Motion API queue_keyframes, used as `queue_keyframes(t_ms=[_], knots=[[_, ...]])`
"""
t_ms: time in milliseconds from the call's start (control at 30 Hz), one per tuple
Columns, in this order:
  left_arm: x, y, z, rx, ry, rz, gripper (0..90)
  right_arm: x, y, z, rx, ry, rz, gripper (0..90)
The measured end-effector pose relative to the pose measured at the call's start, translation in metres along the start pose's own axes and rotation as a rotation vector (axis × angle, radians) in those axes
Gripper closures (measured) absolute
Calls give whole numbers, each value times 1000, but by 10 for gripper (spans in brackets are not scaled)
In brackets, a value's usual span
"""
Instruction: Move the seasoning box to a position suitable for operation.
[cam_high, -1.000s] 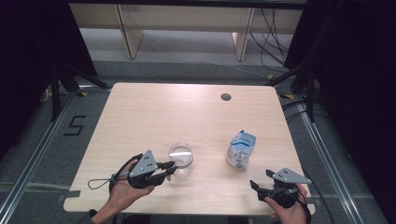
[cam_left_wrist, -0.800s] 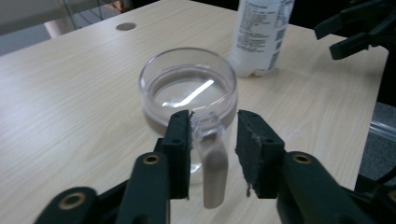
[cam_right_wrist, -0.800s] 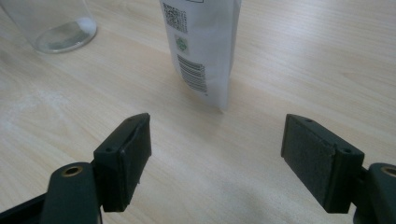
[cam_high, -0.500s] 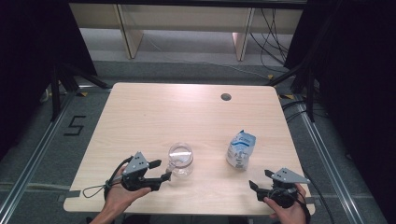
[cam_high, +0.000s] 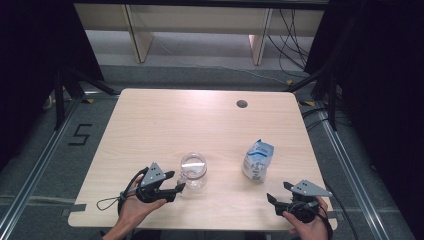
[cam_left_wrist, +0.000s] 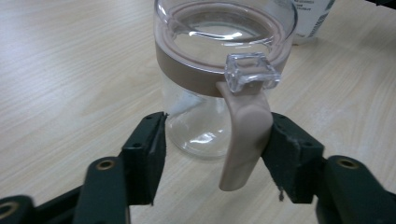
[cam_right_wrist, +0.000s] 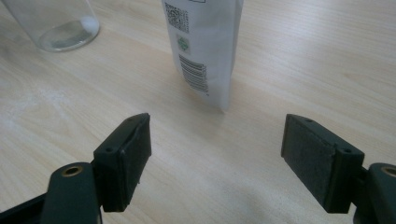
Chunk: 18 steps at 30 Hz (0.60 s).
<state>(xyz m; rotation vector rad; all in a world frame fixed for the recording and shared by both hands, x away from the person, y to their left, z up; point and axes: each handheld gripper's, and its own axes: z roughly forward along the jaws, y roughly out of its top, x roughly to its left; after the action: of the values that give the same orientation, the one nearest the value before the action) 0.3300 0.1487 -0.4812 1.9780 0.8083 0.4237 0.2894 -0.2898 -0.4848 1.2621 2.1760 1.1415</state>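
the glass jar (cam_high: 193, 171) is standing upright on the tabletop (cam_high: 165, 120), its beige handle (cam_left_wrist: 245, 135) turned toward the person so it can be reached. the left tool (cam_high: 175, 181) is sitting just beside the jar with its jaws part-way apart, having just been closing around the handle; one pad is touching it, the other standing clear. the right tool (cam_high: 277, 199), wide apart and holding nothing, is waiting near the white pouch (cam_high: 257, 160), well right of the jar.
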Motion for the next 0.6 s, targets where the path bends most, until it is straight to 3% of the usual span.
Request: queue_keyframes(t_ms=[33, 333, 367, 467, 533, 600], knots=[[0, -1, -1, -1, -2, -9, 476, 0, 0, 0, 1, 0, 1, 253], [1, 0, 2, 1, 6, 57, 721, 0, 0, 0, 0, 0, 0, 253], [2, 0, 2, 6, 7, 73, 723, 0, 0, 0, 0, 0, -1, 253], [3, -1, 2, -3, -10, 46, 727, 0, 0, 0, -6, -1, 1, 253], [5, 0, 2, -1, -25, 70, 728, 0, 0, 0, 0, 1, -1, 253], [5, 0, 2, 5, -34, 62, 730, 0, 0, 0, 0, 1, -2, 253]])
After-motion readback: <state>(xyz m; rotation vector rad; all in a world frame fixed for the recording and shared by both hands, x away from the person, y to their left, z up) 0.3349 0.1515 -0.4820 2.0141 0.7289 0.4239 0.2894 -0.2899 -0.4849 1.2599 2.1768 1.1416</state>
